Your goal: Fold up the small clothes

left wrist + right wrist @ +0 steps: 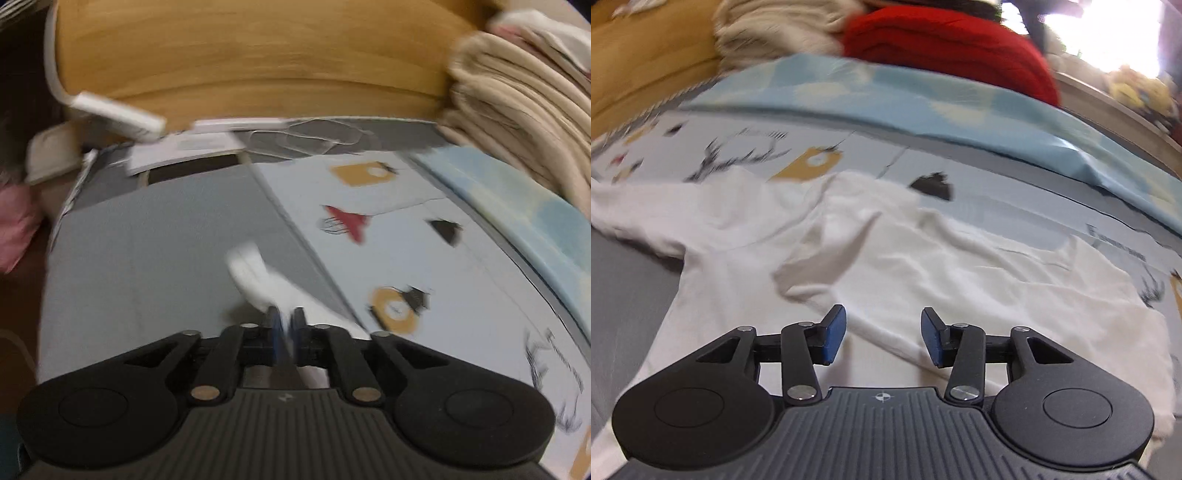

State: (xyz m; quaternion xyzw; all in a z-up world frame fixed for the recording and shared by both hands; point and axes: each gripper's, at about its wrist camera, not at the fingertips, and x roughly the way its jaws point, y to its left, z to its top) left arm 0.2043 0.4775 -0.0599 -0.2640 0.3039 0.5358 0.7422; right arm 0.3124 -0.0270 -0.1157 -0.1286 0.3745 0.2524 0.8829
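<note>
White cotton, a small shirt (849, 251), lies rumpled across the printed bedsheet (1015, 192) under my right gripper (882, 332), whose jaws stand apart and empty above it. Only my left wrist view shows my left gripper (286, 317) pinched on a white scrap of fabric (255, 277) over the grey sheet (147, 258), with the wooden headboard (240, 62) beyond.

Left tool (285, 317) pinching white cloth (255, 277) above grey-and-patterned sheet (147, 251), wooden headboard (240, 55) behind.

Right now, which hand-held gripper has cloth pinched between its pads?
The left hand-held gripper: nearly closed on white cloth. The right hand-held gripper gapes empty.
</note>
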